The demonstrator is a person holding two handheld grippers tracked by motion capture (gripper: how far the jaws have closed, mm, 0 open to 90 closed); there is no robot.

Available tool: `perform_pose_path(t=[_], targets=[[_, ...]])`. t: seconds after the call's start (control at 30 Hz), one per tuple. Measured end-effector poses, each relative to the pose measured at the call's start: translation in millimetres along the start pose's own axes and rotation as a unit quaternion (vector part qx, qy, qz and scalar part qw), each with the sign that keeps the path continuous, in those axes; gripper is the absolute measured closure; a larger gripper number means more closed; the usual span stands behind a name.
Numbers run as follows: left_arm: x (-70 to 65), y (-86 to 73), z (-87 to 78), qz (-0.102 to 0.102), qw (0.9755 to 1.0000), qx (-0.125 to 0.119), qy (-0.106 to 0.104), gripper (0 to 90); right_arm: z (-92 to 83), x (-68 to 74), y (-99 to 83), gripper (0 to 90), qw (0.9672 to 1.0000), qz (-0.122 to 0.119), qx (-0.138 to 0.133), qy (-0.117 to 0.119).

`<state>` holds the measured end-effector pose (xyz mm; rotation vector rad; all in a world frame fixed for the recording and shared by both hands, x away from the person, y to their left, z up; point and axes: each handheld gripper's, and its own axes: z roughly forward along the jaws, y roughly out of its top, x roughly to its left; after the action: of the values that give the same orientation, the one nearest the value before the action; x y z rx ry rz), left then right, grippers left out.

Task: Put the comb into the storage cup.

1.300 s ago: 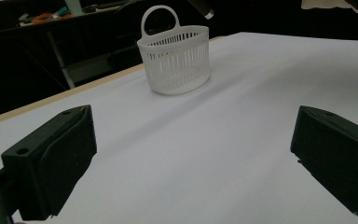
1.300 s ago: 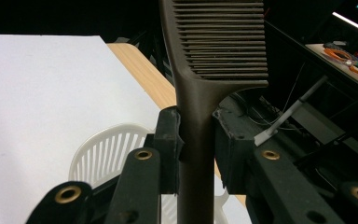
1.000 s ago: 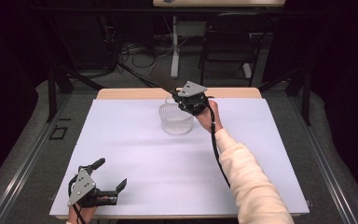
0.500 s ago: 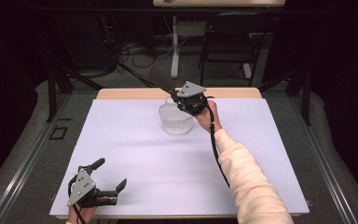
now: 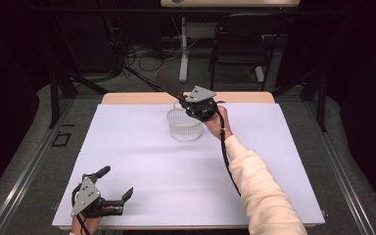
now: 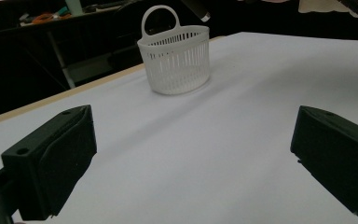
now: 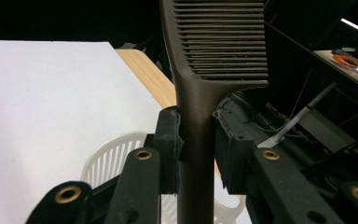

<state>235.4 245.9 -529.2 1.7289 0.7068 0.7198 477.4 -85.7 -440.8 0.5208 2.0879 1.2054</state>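
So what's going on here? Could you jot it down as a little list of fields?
Held item: dark comb, clamped by its handle
Holder: right gripper, shut on the comb above the basket
Container: white slatted basket, upright, handle up, at the far side of the table
Surface: white table cover
Other tool: left gripper, jaws open and holding nothing, near the front edge
Likely next: the comb probably goes into the basket
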Motion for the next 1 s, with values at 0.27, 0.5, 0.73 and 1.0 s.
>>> perform_pose_path(t=[0.27, 0.5, 0.73, 1.0], targets=[[0.5, -0.2, 0.3, -0.001, 1.0000, -0.001, 0.000, 0.2, 3.4, 1.2, -0.5, 72.3, 1.0000, -0.003, 0.001, 0.005], [0.7, -0.1, 0.6, -0.001, 1.0000, -0.001, -0.001, 0.2, 6.0, 1.3, -1.5, 72.3, 0.9999, -0.006, 0.004, 0.008], [0.9, -0.2, 0.6, -0.002, 1.0000, -0.001, -0.001, 0.2, 9.2, 0.9, -2.8, 72.3, 0.9998, -0.009, 0.007, 0.014], [1.0, -0.2, 0.1, -0.002, 1.0000, -0.002, 0.001, 0.2, 12.1, 1.0, -4.8, 72.3, 0.9998, -0.006, 0.011, 0.016]])
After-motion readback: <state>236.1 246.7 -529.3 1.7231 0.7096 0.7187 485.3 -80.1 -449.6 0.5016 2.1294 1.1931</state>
